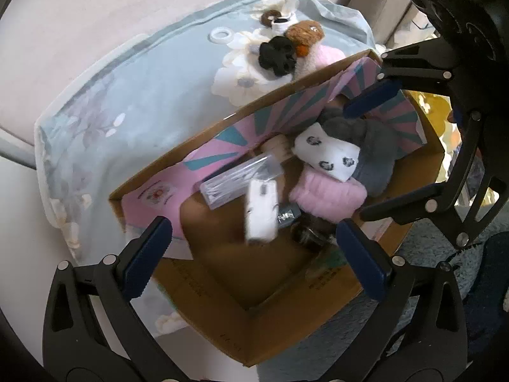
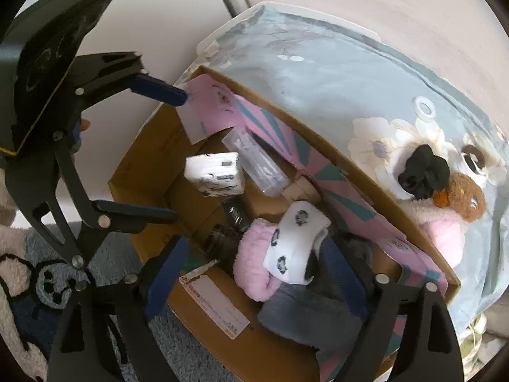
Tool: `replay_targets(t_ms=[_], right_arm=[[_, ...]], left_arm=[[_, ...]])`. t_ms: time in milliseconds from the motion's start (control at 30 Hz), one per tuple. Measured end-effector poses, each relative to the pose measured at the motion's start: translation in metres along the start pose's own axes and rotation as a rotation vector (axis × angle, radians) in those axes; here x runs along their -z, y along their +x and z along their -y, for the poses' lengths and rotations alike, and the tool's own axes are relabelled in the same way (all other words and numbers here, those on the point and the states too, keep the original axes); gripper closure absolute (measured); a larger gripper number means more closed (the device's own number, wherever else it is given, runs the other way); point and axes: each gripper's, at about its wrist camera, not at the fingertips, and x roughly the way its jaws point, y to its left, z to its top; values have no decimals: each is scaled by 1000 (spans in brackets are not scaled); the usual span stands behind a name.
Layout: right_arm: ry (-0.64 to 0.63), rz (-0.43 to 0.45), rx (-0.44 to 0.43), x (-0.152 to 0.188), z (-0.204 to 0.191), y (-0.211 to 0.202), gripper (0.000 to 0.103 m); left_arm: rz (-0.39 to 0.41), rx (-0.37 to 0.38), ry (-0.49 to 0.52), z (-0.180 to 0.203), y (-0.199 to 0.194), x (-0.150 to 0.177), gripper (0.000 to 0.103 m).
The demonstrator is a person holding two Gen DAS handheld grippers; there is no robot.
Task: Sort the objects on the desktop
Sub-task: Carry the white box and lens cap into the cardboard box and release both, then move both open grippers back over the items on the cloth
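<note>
An open cardboard box (image 1: 286, 289) holds the sorted things. My left gripper (image 1: 254, 259) is open above it, and a blurred white tissue pack (image 1: 262, 213) lies just beyond its blue pads, untouched. Beside the pack is a clear plastic packet (image 1: 235, 178). My right gripper (image 2: 254, 275) is open over a fluffy pink sock (image 2: 254, 264), a white printed sock (image 2: 296, 238) and grey cloth (image 2: 305, 318); its pads (image 2: 165, 277) stand to either side without pressing. The other views show each gripper from the side: the right gripper (image 1: 378, 156) and the left gripper (image 2: 165, 152).
The box leans against a pale blue flowered cushion (image 1: 143, 95). On it lie a black scrunchie (image 1: 276, 55), a brown plush (image 1: 305, 33), a pink plush (image 2: 445, 238) and a white ring (image 1: 221, 35). Blue-grey carpet (image 2: 178, 343) lies in front of the box.
</note>
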Motion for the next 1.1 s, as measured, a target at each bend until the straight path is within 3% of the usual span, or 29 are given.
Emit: replay_targets(t_ms=[67, 500, 667, 833, 1100], right_arm=[[-2, 14, 4, 1, -1, -3, 1], [20, -2, 20, 7, -2, -30, 1], [49, 78, 79, 11, 3, -67, 1], [75, 159, 228, 17, 20, -105, 1], [280, 208, 309, 54, 81, -145, 1]], left_arm=[[3, -7, 2, 0, 1, 2, 0], [46, -7, -40, -1, -21, -18, 0], [46, -73, -48, -1, -33, -26, 0], [101, -124, -86, -11, -53, -42, 0], [167, -165, -69, -10, -71, -77, 0]])
